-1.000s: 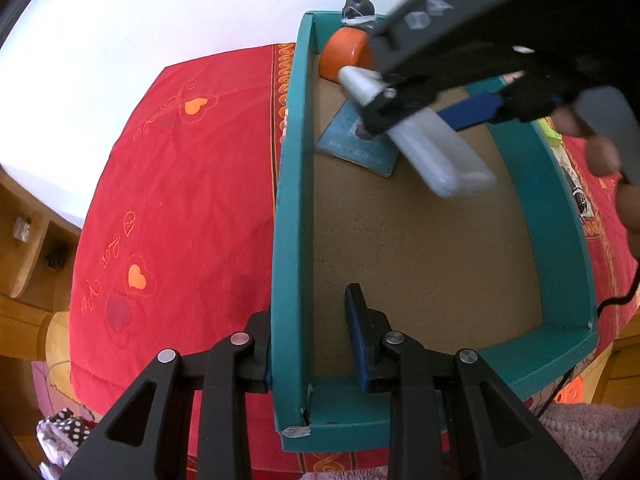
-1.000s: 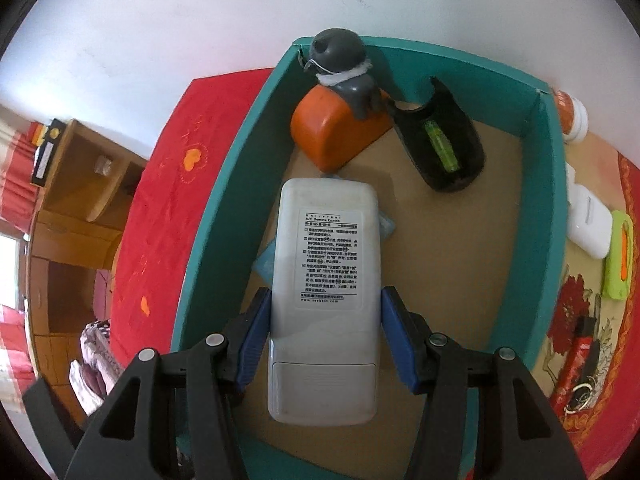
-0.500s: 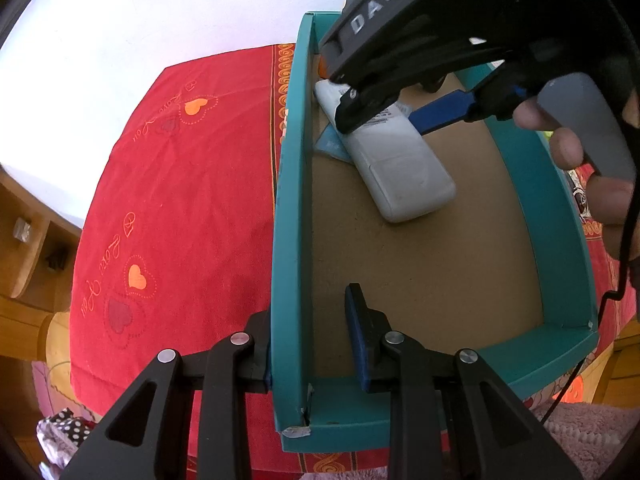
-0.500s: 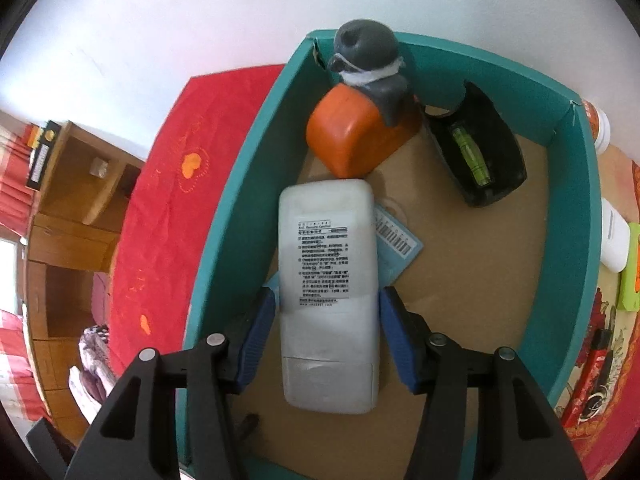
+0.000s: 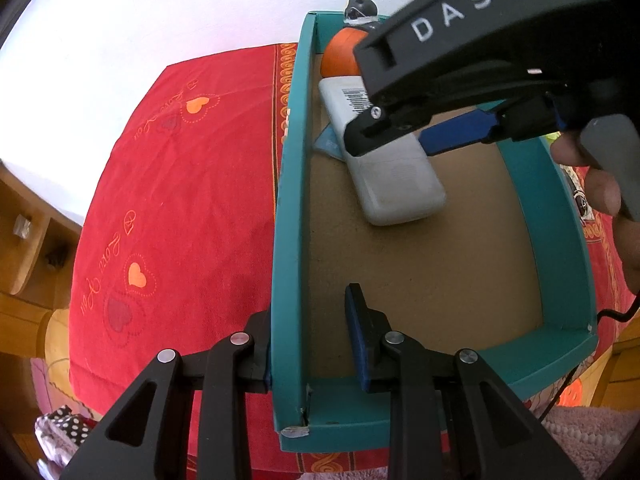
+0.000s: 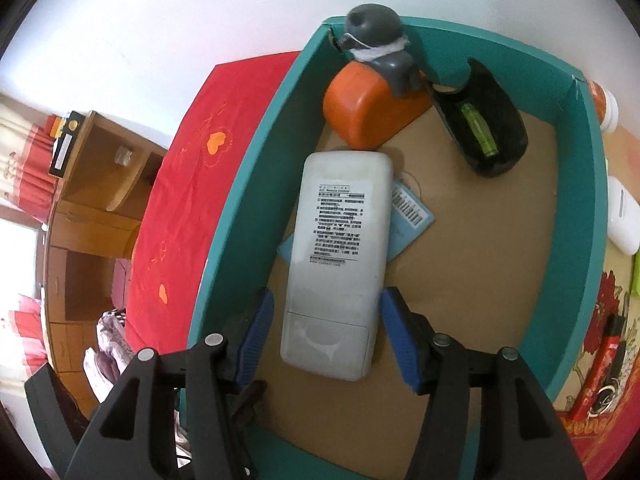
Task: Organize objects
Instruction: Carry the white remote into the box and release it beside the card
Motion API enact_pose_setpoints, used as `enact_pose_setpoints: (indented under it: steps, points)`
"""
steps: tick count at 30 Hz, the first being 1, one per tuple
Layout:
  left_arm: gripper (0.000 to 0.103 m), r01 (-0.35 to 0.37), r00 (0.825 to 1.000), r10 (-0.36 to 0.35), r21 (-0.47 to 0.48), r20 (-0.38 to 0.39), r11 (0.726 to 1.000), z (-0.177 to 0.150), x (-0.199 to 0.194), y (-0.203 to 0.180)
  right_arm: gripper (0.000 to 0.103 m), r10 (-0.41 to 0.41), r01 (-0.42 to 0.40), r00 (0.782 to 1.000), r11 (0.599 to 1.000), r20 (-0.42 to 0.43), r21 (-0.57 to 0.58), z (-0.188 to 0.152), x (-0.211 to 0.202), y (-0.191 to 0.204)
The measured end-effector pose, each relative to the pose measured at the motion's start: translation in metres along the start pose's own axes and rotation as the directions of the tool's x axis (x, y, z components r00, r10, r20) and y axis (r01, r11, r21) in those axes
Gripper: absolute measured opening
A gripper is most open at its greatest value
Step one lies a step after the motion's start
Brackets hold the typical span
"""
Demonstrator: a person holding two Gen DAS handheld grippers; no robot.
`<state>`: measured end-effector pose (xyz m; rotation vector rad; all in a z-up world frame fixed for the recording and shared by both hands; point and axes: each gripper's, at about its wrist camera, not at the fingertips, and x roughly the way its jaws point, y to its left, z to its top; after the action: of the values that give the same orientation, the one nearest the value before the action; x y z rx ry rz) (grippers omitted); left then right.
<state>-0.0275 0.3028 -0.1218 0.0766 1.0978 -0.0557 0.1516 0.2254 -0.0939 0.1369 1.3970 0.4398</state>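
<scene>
— Where are you working?

— I am working in a home, in a room with a bed or table that is wearing a red cloth (image 5: pixel 176 208) with hearts and curly writing.

— What else is showing that?

— A wooden shelf unit (image 6: pixel 96 176) is standing by the white wall (image 6: pixel 160 20), and red curtains (image 6: pixel 24 168) are hanging by a window. A fluffy pink blanket (image 5: pixel 588 436) is lying near me too.
</scene>
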Motion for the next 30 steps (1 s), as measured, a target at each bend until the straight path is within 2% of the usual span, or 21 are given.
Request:
enact_pose_setpoints:
  steps: [9, 15, 20, 25, 30]
  points:
    - [0.028, 0.001, 1.0, -0.001, -0.001, -0.001, 1.0, 0.0, 0.0, 0.0, 0.057, 0.066, -0.065, 0.997, 0.998, 0.035, -0.018, -0.006, -0.01, 0.0]
    - [0.028, 0.001, 1.0, -0.001, 0.0, -0.002, 1.0, 0.0, 0.0, 0.0, 0.057, 0.042, -0.029, 0.993, 0.991, 0.107, -0.127, -0.03, -0.051, -0.003]
    - [0.028, 0.002, 1.0, -0.002, 0.0, -0.005, 1.0, -0.001, 0.0, 0.0, 0.057, 0.026, -0.003, 0.985, 0.992, 0.173, -0.129, -0.053, -0.09, -0.029]
    - [0.028, 0.004, 1.0, -0.004, -0.001, -0.009, 1.0, 0.0, 0.002, 0.002, 0.057, -0.075, 0.098, 0.971, 0.991, 0.229, -0.092, -0.075, -0.125, -0.065]
    - [0.028, 0.003, 1.0, -0.003, -0.002, -0.008, 1.0, 0.001, 0.002, 0.002, 0.057, -0.217, 0.218, 0.956, 0.976, 0.196, 0.016, -0.094, -0.124, -0.121]
